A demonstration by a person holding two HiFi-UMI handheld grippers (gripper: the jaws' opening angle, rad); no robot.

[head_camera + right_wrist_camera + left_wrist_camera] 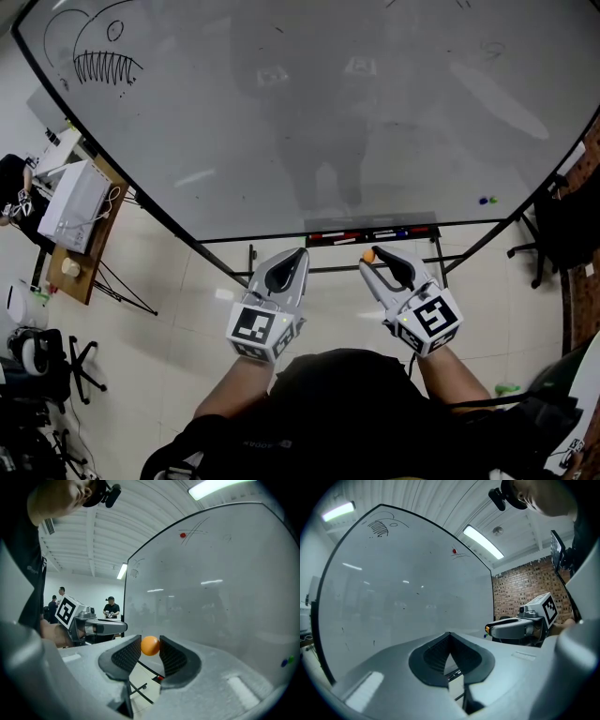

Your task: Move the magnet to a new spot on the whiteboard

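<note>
A small orange ball magnet (pixel 150 645) sits pinched between the tips of my right gripper (pixel 150 649), whose jaws are shut on it. In the head view that magnet (pixel 368 254) shows at the tip of the right gripper (pixel 370 258), held in the air just below the whiteboard (pixel 319 112) and its marker tray (pixel 370 233). My left gripper (pixel 300 253) hangs beside it, level with it. Its jaws (pixel 449 638) are shut with nothing between them. From the left gripper view the right gripper (pixel 511 627) appears at the right, magnet (pixel 487 629) at its tip.
A red magnet (pixel 182 535) sticks high on the board; blue and green magnets (pixel 487 200) sit near its lower right edge. A fish doodle (pixel 103 56) marks the top left. A wooden table with a white box (pixel 75 206) stands left. Office chairs flank both sides. People stand far behind.
</note>
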